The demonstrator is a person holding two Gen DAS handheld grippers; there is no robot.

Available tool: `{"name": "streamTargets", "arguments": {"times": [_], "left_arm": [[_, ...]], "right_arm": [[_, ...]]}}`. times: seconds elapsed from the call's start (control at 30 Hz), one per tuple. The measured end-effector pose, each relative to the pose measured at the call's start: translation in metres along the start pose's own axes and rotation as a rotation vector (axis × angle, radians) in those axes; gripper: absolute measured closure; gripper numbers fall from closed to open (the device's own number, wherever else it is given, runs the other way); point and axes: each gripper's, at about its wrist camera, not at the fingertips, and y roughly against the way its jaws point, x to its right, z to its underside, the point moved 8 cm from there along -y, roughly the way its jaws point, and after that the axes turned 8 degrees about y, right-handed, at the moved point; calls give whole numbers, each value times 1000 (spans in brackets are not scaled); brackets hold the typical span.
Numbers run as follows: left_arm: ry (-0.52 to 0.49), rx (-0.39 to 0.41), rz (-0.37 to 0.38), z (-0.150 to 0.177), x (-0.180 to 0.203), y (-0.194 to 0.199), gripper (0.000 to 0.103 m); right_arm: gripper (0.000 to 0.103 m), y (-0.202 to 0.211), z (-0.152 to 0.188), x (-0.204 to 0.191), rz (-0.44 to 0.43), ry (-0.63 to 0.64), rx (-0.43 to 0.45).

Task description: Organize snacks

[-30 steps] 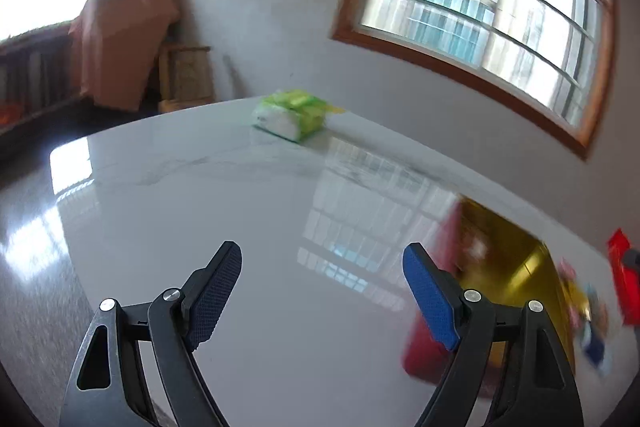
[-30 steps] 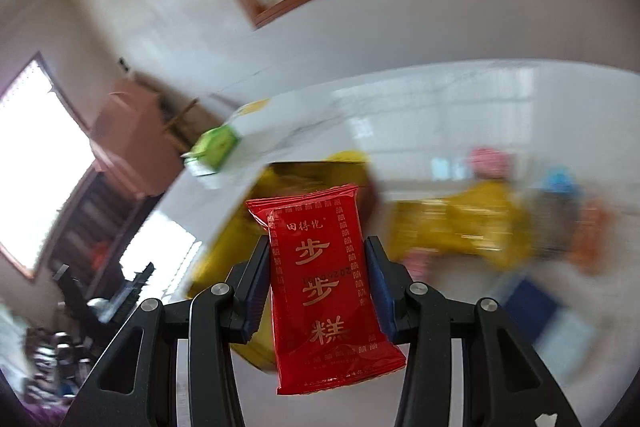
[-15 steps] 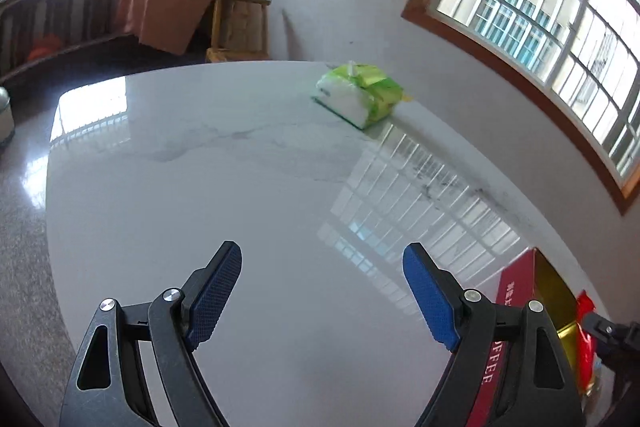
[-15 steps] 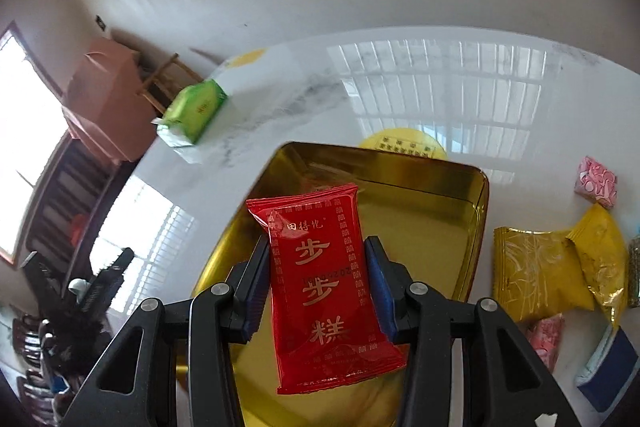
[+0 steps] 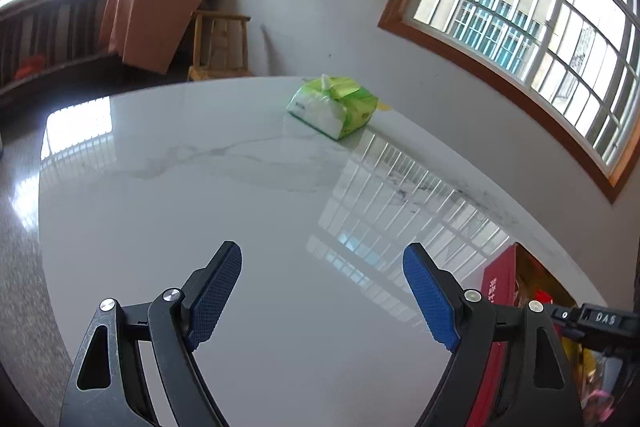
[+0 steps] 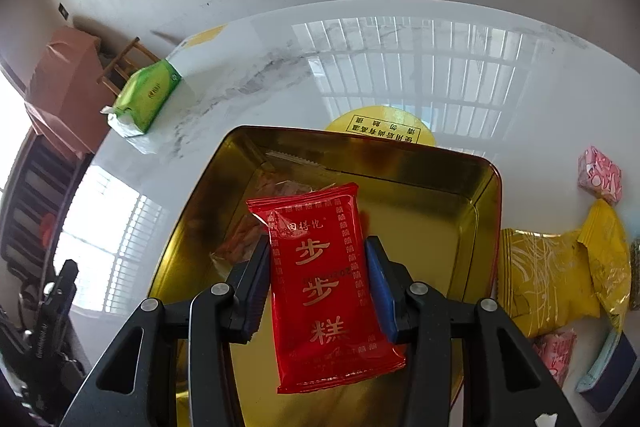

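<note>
Your right gripper (image 6: 317, 269) is clamped on the red snack packet (image 6: 326, 287), pads pressing its two long edges, so the packet's long axis runs along the fingers and its far end points down into the box. Directly beneath and ahead of that packet lies the open gold tin (image 6: 486, 195), with at least one wrapped snack already lying in its near-left part. The packet hangs over the tin's interior, not touching the floor as far as can be told, so the coming move looks like a straight lowering and release rather than any sideways travel. The right hand is clearly the nearer one to the tin.

Just right of the tin, loose on the white table (image 6: 400, 39), lie the yellow packets (image 6: 552, 279) and a pink sweet (image 6: 599, 175). Beyond the tin sits its round yellow lid (image 6: 380, 125), and farther left the green tissue pack (image 6: 149, 95).

Your left gripper (image 5: 322, 291) hangs empty over bare tabletop, jaws wide apart, with the tin off to its right.
</note>
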Motion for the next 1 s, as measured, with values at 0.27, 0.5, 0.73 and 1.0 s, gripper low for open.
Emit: {"name": "streamTargets", "arguments": {"times": [0.27, 0.5, 0.73, 1.0], "left_arm": [[70, -4, 7, -1, -11, 0, 20], [70, 13, 7, -3, -10, 2, 20], [56, 18, -11, -2, -8, 2, 20], [23, 15, -30, -1, -6, 1, 20]], "right_arm": [[57, -4, -3, -4, 32, 34, 5], [52, 12, -8, -9, 23, 44, 104], [35, 106, 23, 29, 22, -56, 385], [34, 184, 141, 180, 454, -76, 311]]}}
